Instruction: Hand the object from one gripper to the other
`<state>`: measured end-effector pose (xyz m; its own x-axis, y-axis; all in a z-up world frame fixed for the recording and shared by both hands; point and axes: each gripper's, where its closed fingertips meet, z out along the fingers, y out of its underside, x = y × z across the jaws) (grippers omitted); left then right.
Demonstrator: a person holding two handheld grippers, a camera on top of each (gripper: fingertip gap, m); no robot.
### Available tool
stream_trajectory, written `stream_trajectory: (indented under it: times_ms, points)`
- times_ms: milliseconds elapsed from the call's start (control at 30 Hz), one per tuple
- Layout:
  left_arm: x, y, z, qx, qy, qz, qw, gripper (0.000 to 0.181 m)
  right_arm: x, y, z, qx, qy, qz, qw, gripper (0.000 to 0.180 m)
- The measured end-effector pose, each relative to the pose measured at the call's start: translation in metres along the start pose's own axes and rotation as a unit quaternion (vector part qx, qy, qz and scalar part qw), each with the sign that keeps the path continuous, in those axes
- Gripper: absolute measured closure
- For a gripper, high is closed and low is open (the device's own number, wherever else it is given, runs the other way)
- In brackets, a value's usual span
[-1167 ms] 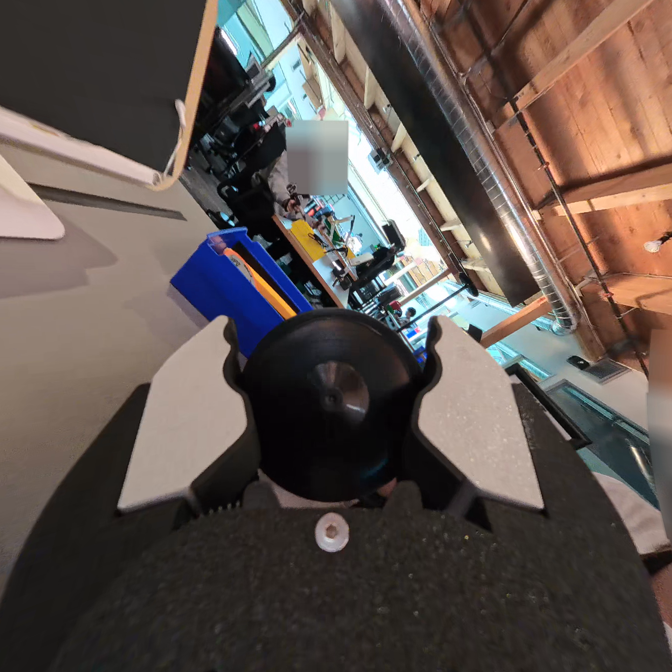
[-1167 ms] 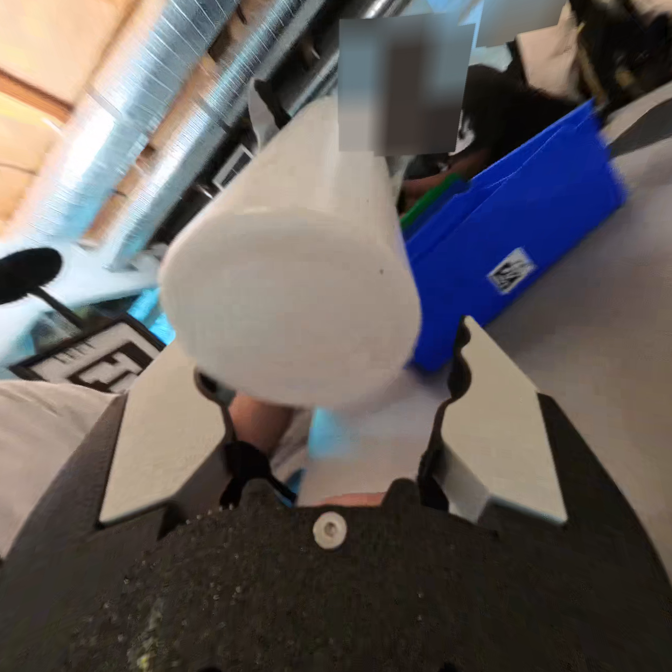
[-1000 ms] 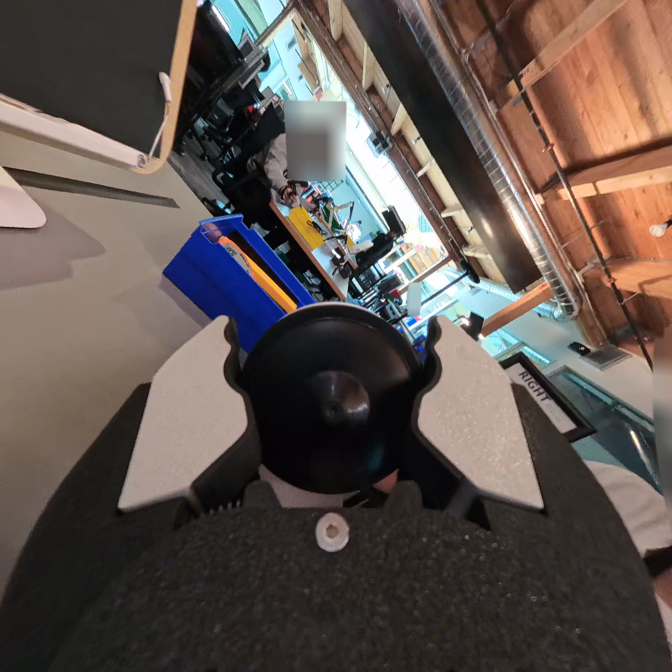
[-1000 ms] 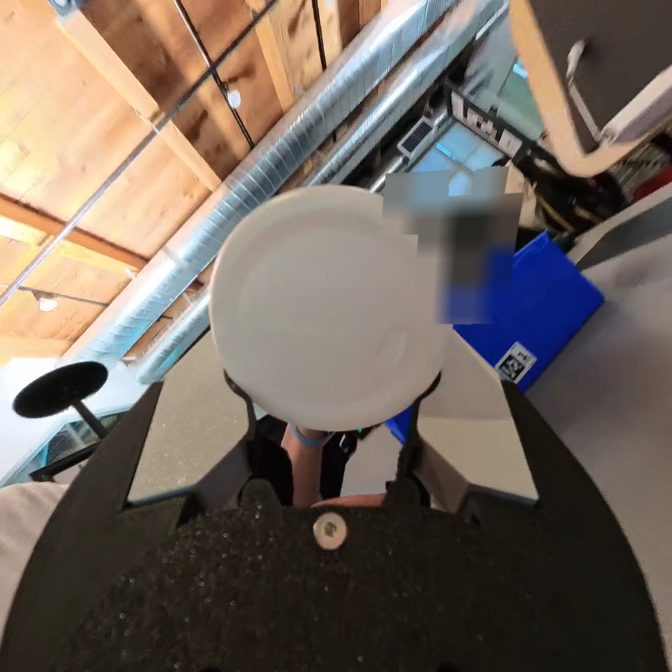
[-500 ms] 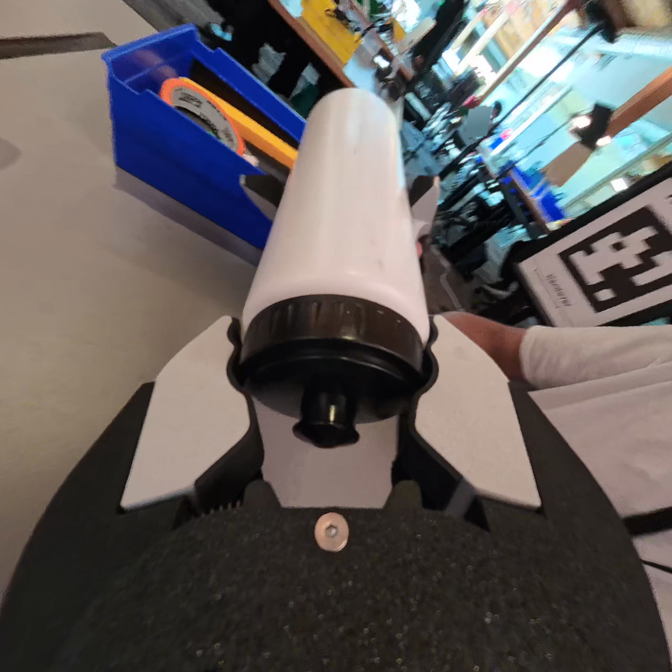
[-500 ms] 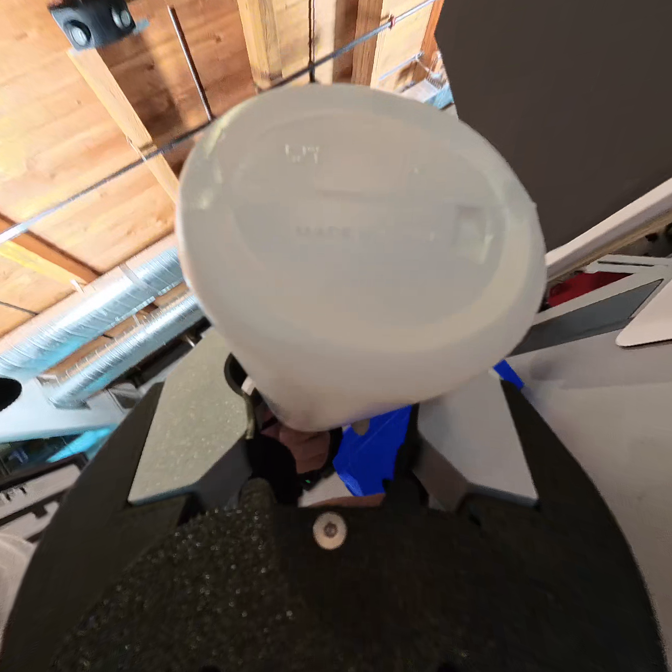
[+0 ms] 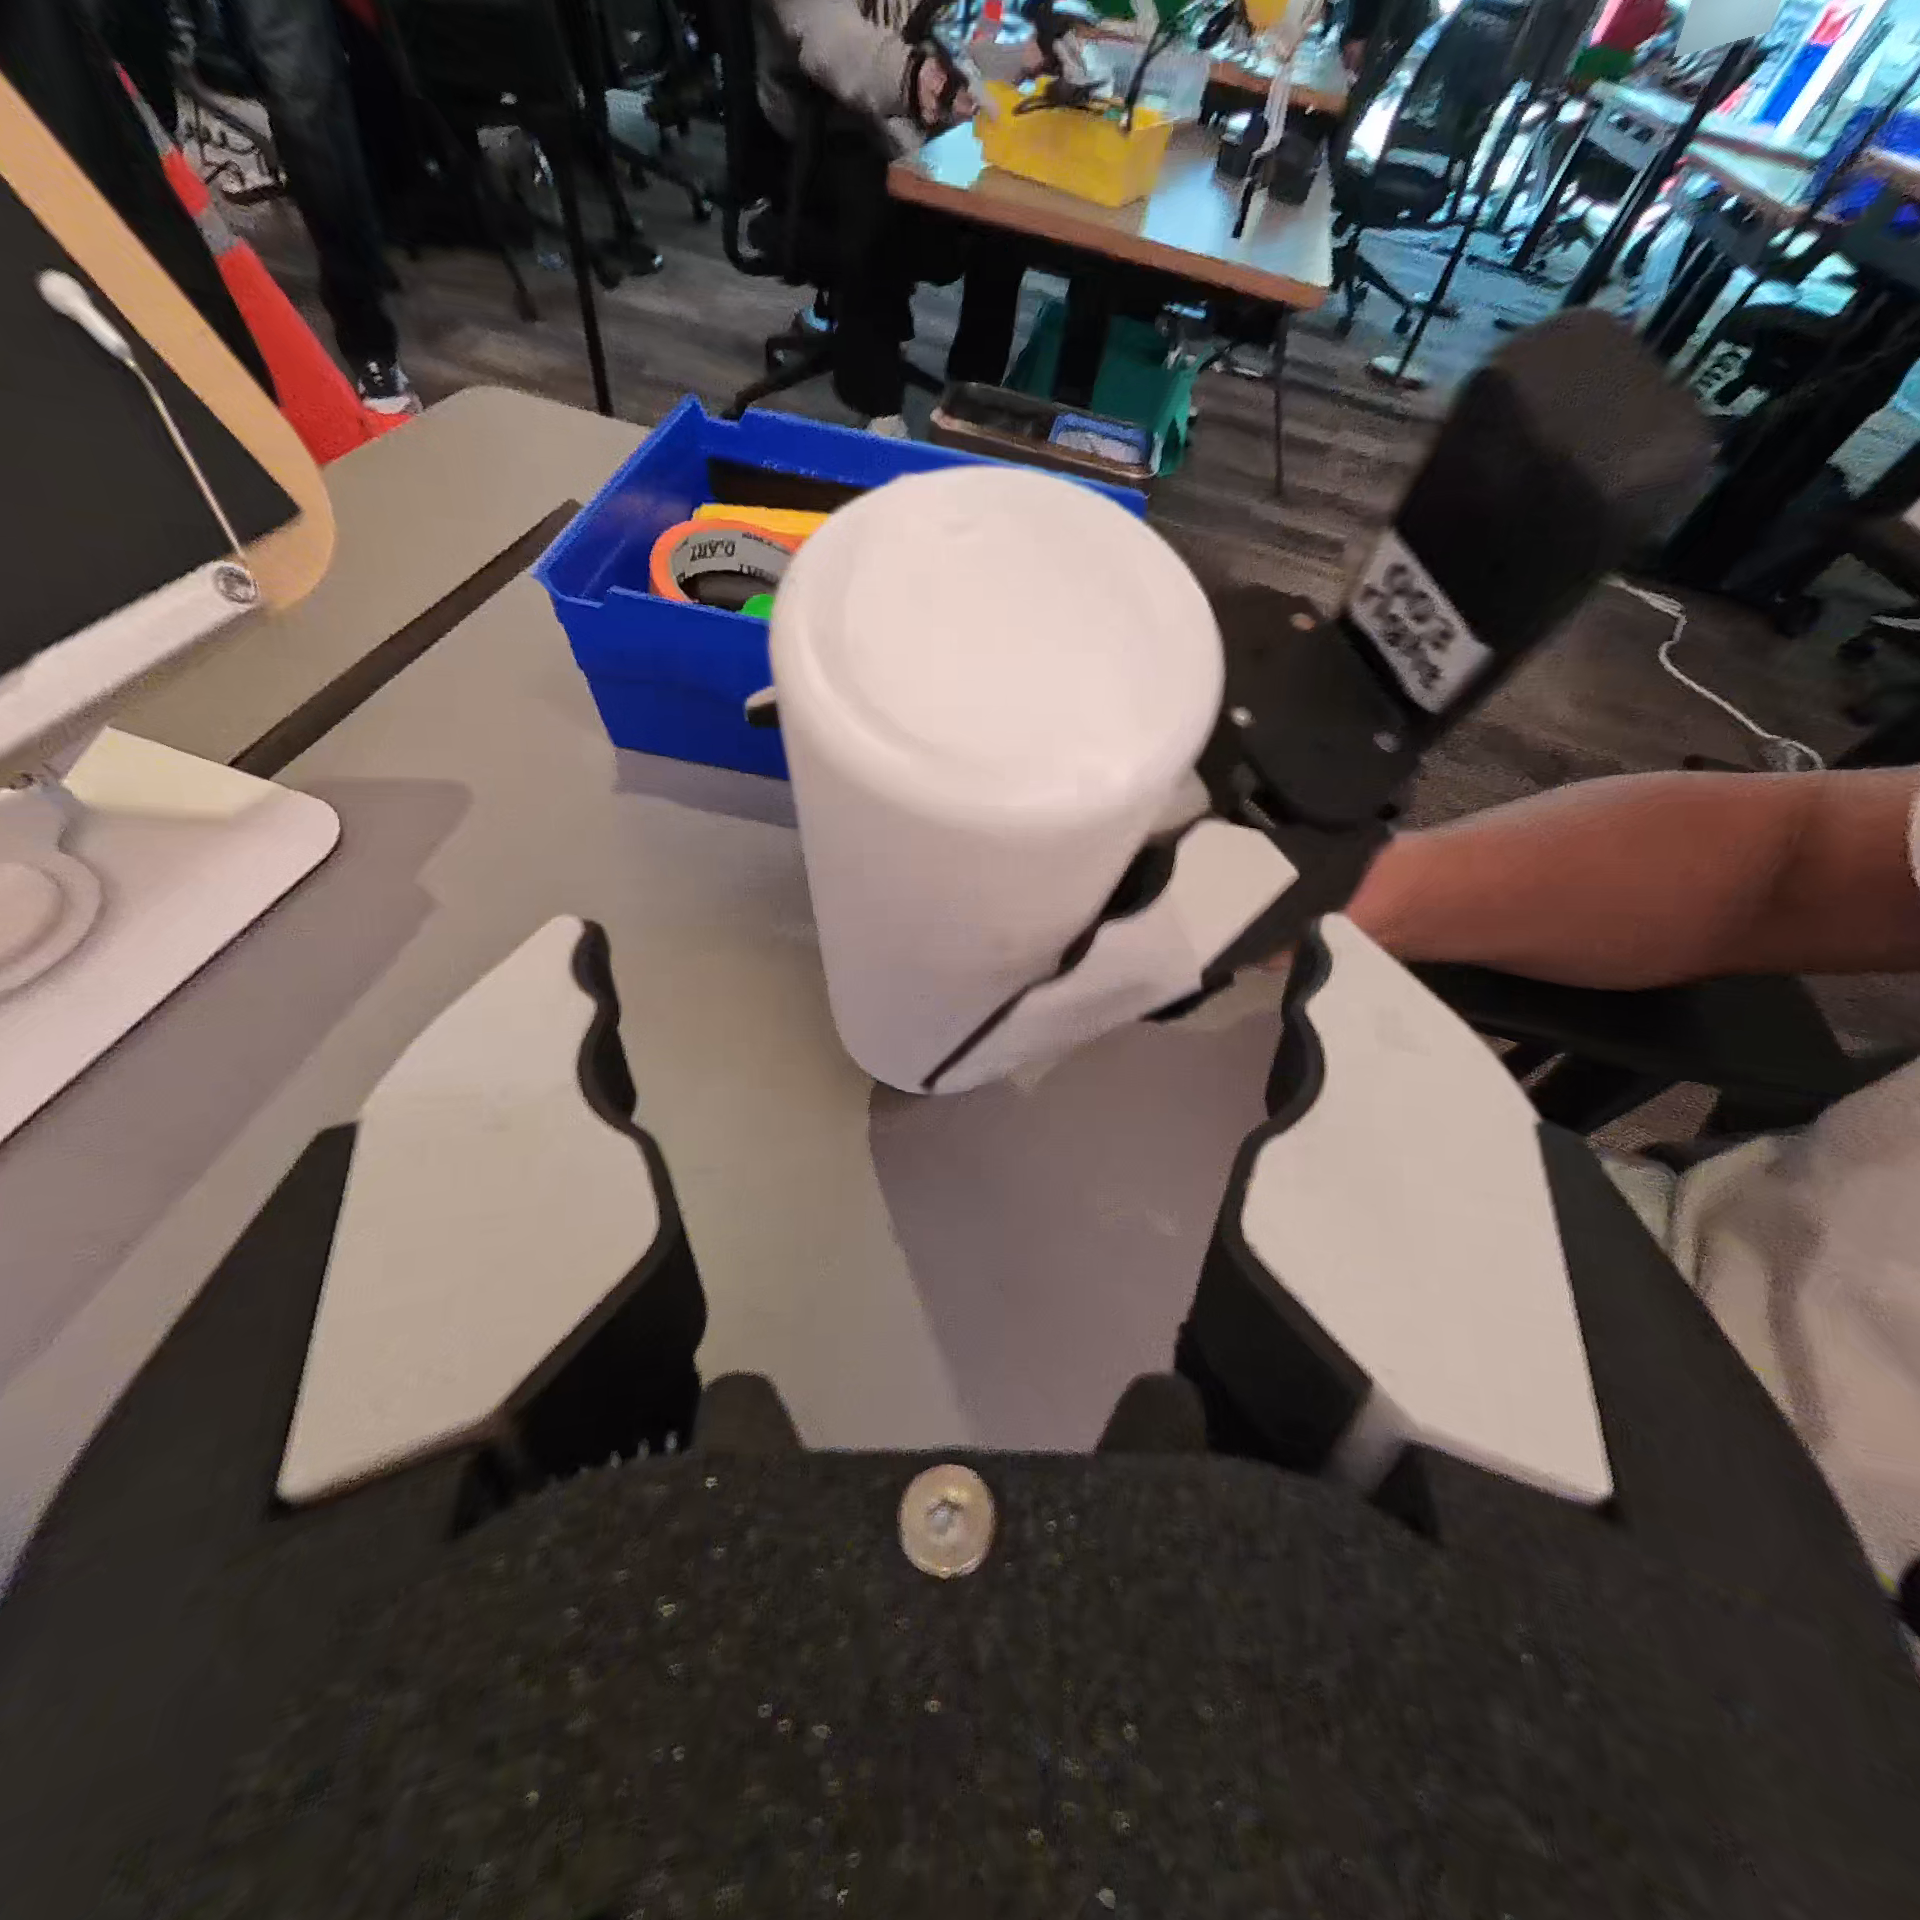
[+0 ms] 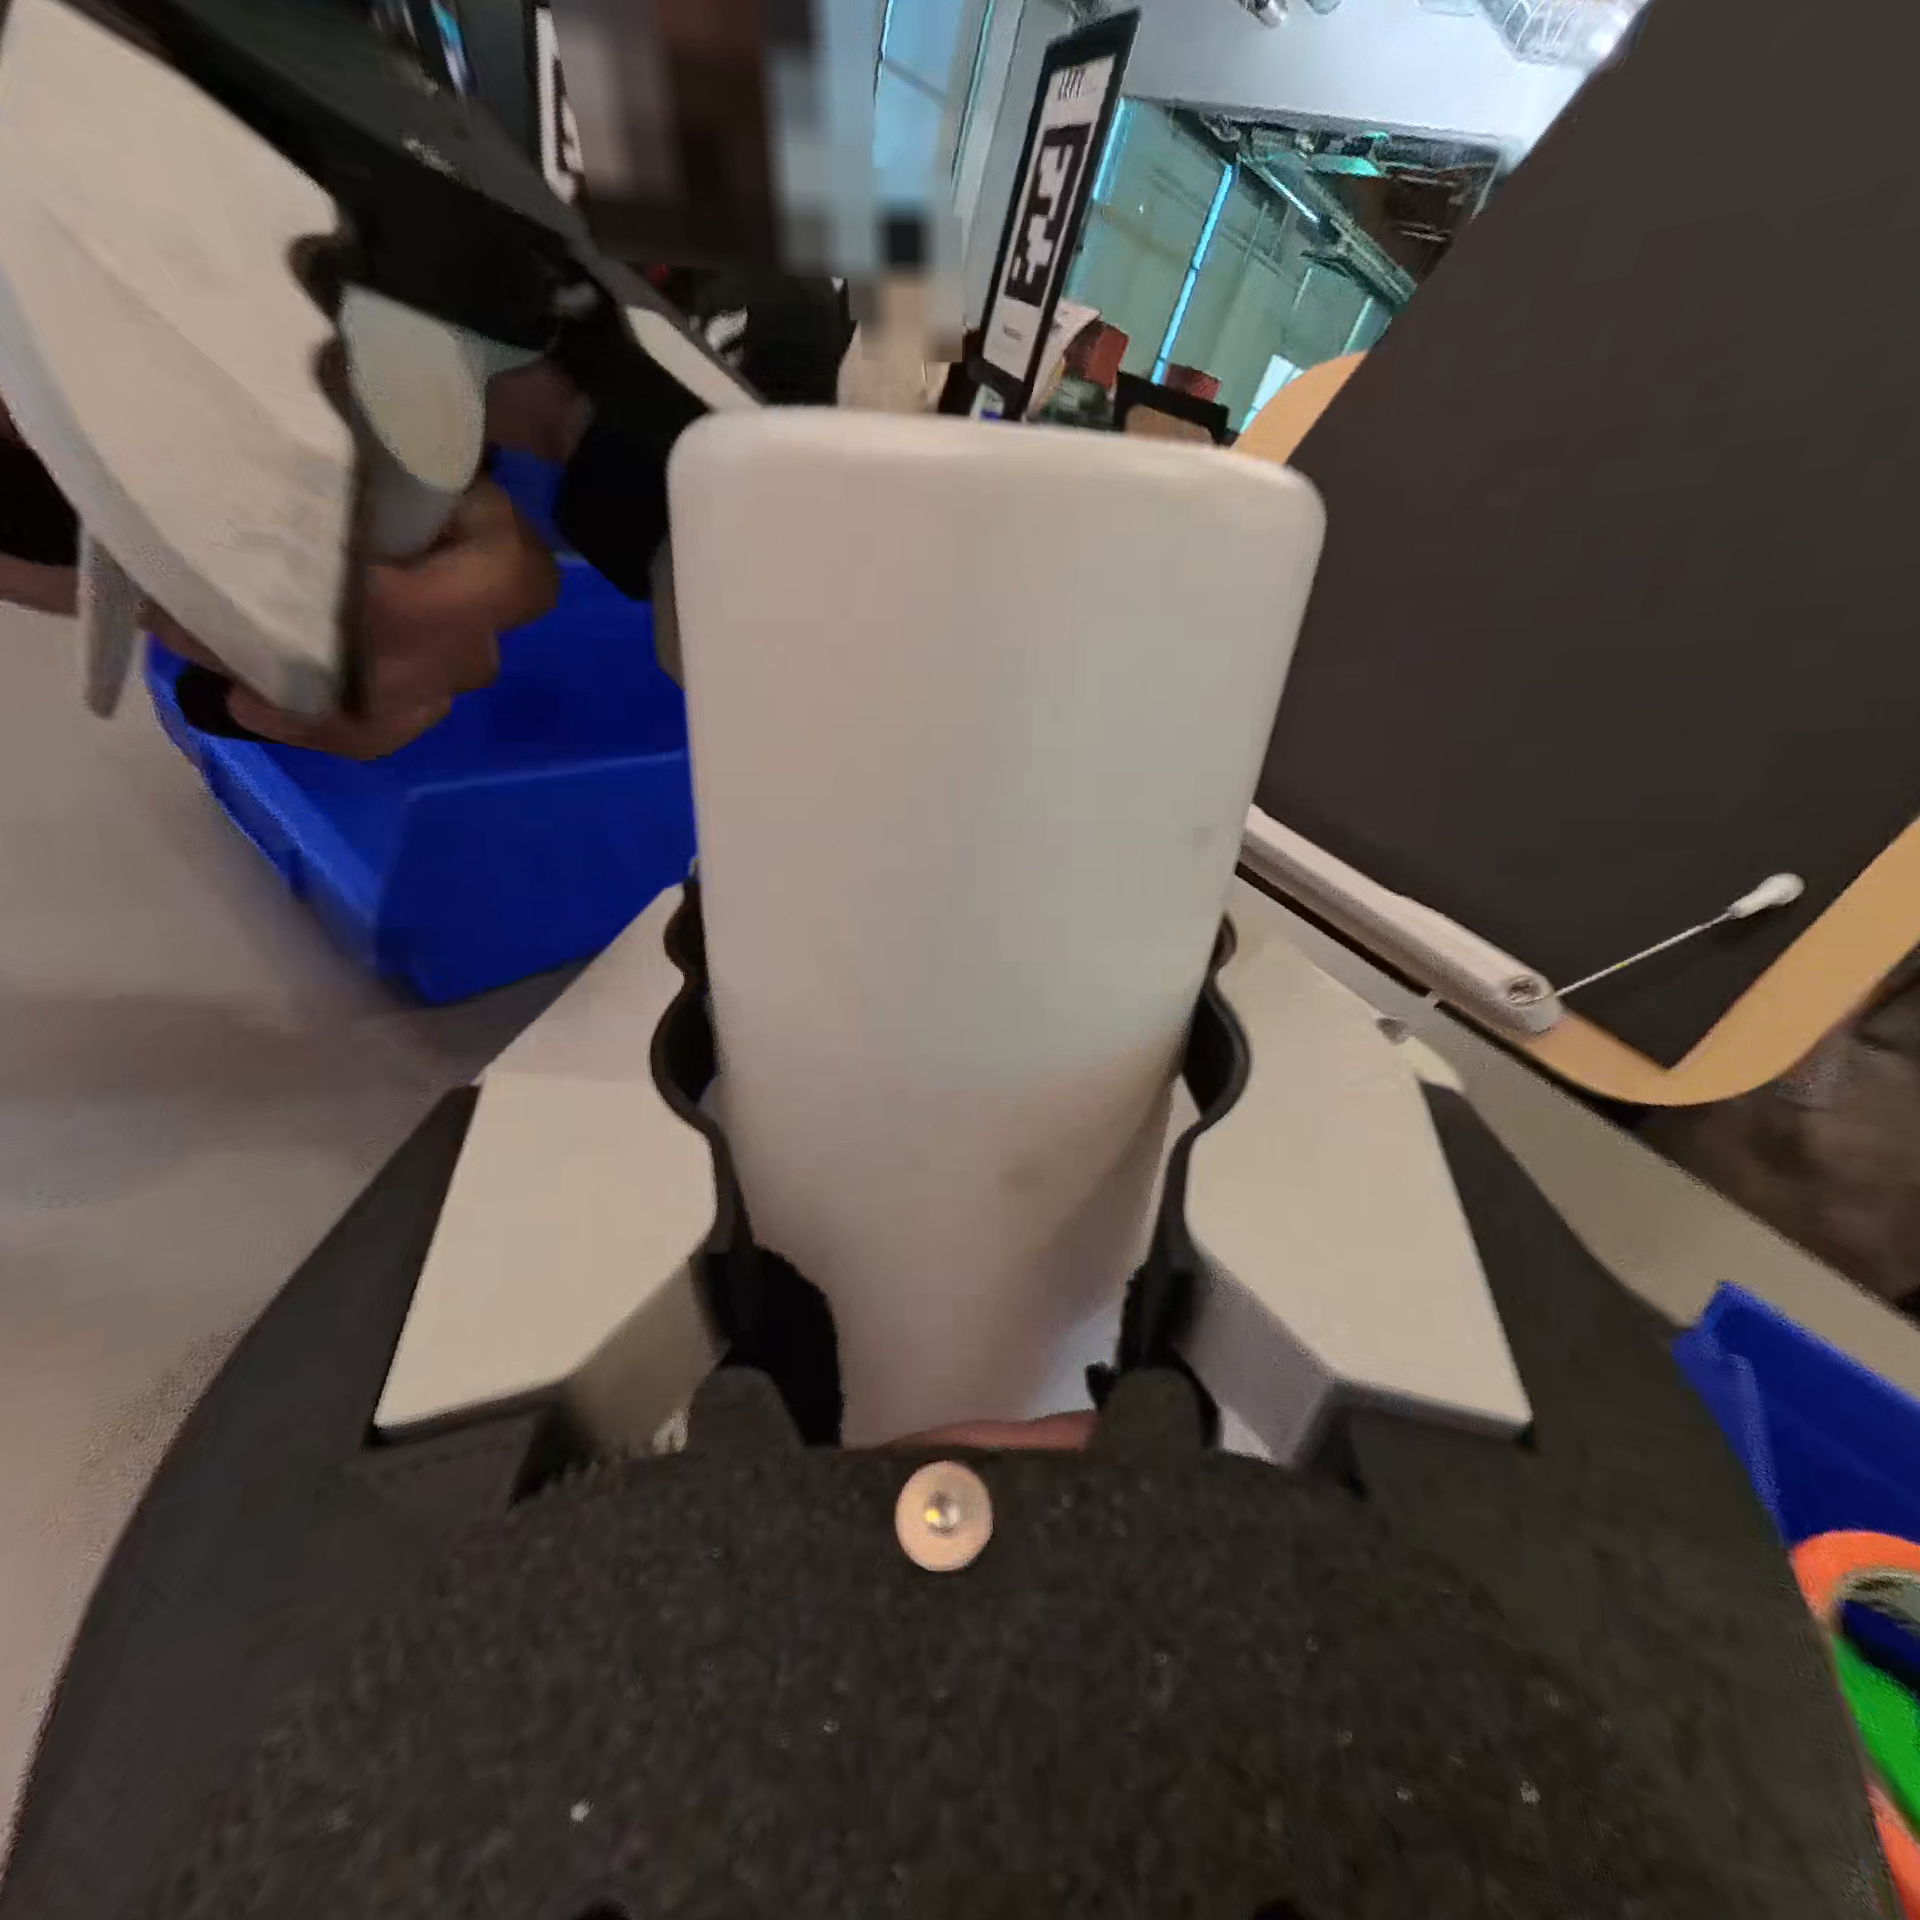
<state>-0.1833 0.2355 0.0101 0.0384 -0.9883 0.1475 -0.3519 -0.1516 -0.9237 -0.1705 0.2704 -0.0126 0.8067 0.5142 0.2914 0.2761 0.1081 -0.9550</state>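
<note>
In my left wrist view, at the left edge, I see the white base of a monitor stand (image 7: 156,873) on the grey tabletop (image 7: 540,831). Lower centre, my left gripper (image 7: 951,997) has its jaws spread wide with only bare table between them — it grips nothing. Just above it, centre frame, is the white cylindrical plastic bottle (image 7: 987,769); its flat base faces up and toward the lens, and its long axis runs steeply down and away, tilted slightly to the lower right. Behind it, upper centre, sits a blue plastic bin (image 7: 665,665) with an orange-rimmed tape roll (image 7: 707,556) inside. To the right, my right gripper (image 7: 1132,935) comes in from the upper right and clamps the bottle's lower part, a bare forearm (image 7: 1621,883) behind it.

In my right wrist view, the left gripper (image 8: 208,436) fills the upper left, apart from the bottle. Below it lies the blue bin (image 8: 499,831). In the centre, the bottle (image 8: 977,831) stands along the frame's vertical — flat base at the top, pointing away from the lens — with the right gripper (image 8: 951,997) clenched on its sides. A dark board with a tan edge (image 8: 1662,520) fills the right side.
</note>
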Motion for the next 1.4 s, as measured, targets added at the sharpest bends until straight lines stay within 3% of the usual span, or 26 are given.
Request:
stream_trajectory:
  times_ms: [167, 200, 300, 433, 667, 800, 867, 1033, 1133, 1233, 1300, 1400]
  points:
    - [0.019, -0.009, 0.016, 0.045, 0.083, -0.091, 0.991, 0.067, -0.010, -0.008, 0.000, -0.028, 0.056, -0.123, 0.990, 0.086]
    - [0.023, -0.011, 0.017, 0.055, 0.106, -0.107, 0.987, 0.081, -0.009, -0.008, 0.000, -0.031, 0.054, -0.115, 0.991, 0.086]
    - [0.020, -0.004, 0.022, 0.024, 0.075, -0.087, 0.993, 0.082, -0.007, 0.003, 0.001, -0.055, 0.049, -0.120, 0.990, 0.085]
    - [0.021, -0.006, 0.023, 0.013, 0.049, -0.052, 0.997, 0.083, -0.004, -0.002, 0.001, -0.023, 0.067, -0.115, 0.991, 0.085]
    - [-0.005, -0.017, 0.000, 0.071, 0.068, -0.135, 0.986, 0.084, -0.006, -0.014, -0.012, 0.012, 0.024, -0.061, 0.998, 0.091]
    - [-0.031, -0.033, -0.034, 0.146, 0.092, -0.202, 0.964, 0.085, -0.007, -0.012, -0.026, 0.010, -0.085, 0.036, 0.996, 0.086]
    - [-0.041, -0.042, -0.053, 0.186, 0.104, -0.226, 0.950, 0.085, 0.006, -0.001, -0.030, 0.006, -0.126, 0.133, 0.983, 0.084]
    - [-0.050, -0.063, -0.089, 0.277, 0.143, -0.257, 0.915, 0.084, 0.011, 0.024, -0.019, 0.020, -0.201, 0.402, 0.893, 0.062]
    - [-0.048, -0.070, -0.089, 0.314, 0.154, -0.264, 0.899, 0.084, -0.009, 0.002, -0.004, 0.115, -0.231, 0.544, 0.799, 0.052]
    - [-0.039, -0.072, -0.073, 0.325, 0.172, -0.273, 0.889, 0.084, -0.018, -0.027, 0.005, 0.200, -0.243, 0.633, 0.707, 0.053]
    - [-0.031, -0.068, -0.057, 0.318, 0.187, -0.279, 0.887, 0.084, 0.002, -0.044, 0.001, 0.278, -0.215, 0.656, 0.668, 0.057]
    - [-0.019, -0.059, -0.034, 0.289, 0.196, -0.270, 0.897, 0.084, 0.044, -0.048, -0.014, 0.355, -0.151, 0.672, 0.632, 0.075]
